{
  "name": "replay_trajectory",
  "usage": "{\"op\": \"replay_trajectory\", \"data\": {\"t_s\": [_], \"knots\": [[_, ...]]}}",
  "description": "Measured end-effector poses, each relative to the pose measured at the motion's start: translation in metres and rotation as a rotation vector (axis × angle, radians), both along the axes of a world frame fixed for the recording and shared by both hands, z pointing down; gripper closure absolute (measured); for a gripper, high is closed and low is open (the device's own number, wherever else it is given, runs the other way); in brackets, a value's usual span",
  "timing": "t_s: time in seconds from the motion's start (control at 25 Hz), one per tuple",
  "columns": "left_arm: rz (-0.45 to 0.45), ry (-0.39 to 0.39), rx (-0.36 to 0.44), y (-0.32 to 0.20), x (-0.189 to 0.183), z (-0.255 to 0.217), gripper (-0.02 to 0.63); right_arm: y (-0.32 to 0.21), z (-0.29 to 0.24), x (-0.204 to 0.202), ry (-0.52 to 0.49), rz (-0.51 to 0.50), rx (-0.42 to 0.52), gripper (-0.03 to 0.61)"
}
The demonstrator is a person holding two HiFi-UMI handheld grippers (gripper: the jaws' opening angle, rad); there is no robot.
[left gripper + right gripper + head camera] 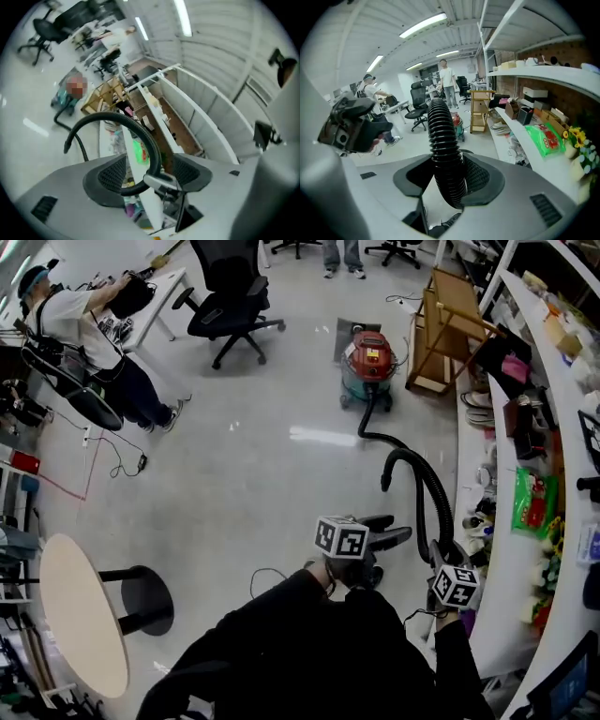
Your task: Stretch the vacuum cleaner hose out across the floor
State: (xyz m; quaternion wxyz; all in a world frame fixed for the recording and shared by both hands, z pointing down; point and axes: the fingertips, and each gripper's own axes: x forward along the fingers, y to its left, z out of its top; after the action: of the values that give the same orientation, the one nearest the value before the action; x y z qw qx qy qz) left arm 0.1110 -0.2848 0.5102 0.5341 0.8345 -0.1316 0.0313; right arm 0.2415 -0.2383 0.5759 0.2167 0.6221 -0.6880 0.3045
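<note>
Right gripper (449, 179) is clamped on the ribbed black vacuum hose (443, 140), jaws tight on both sides. Left gripper (149, 176) jaws stand wide apart; the hose loop shows in the gap, not gripped. Hose leaves the red vacuum cleaner (367, 367), snakes over the floor (244, 474) away from it, then arcs up to the right gripper.

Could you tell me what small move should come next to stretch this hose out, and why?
Probably draw the right tool, shut on the hose, back away from the vacuum cleaner. The hose curves in a loop between them instead of lying straight on the floor, and the left tool is open, holding nothing.
</note>
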Motion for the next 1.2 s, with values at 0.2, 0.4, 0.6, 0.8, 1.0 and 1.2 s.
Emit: {"op": "replay_trajectory", "data": {"t_s": [0.2, 0.4, 0.6, 0.8, 1.0, 1.2], "knots": [[-0.003, 0.082, -0.148, -0.047, 0.118, 0.018, 0.243, 0.018, 0.002, 0.030, -0.043, 0.050, 0.062, 0.387], [0.057, 0.156, -0.291, -0.027, 0.237, 0.021, 0.238, 0.055, -0.009, 0.050, -0.091, 0.038, 0.072, 0.387], [0.202, 0.127, -0.216, 0.012, 0.291, -0.012, 0.340, 0.076, -0.019, 0.055, -0.321, 0.102, 0.063, 0.388], [0.547, 0.034, 0.088, 0.100, 0.314, -0.040, 0.414, 0.104, -0.018, 0.044, -0.383, 0.018, 0.035, 0.387], [0.739, 0.036, 0.137, 0.172, 0.275, -0.042, 0.476, 0.144, -0.001, 0.007, -0.300, -0.082, -0.056, 0.387], [0.952, 0.020, 0.245, 0.206, 0.216, -0.028, 0.486, 0.137, 0.017, -0.053, -0.243, -0.209, -0.086, 0.387]]}}
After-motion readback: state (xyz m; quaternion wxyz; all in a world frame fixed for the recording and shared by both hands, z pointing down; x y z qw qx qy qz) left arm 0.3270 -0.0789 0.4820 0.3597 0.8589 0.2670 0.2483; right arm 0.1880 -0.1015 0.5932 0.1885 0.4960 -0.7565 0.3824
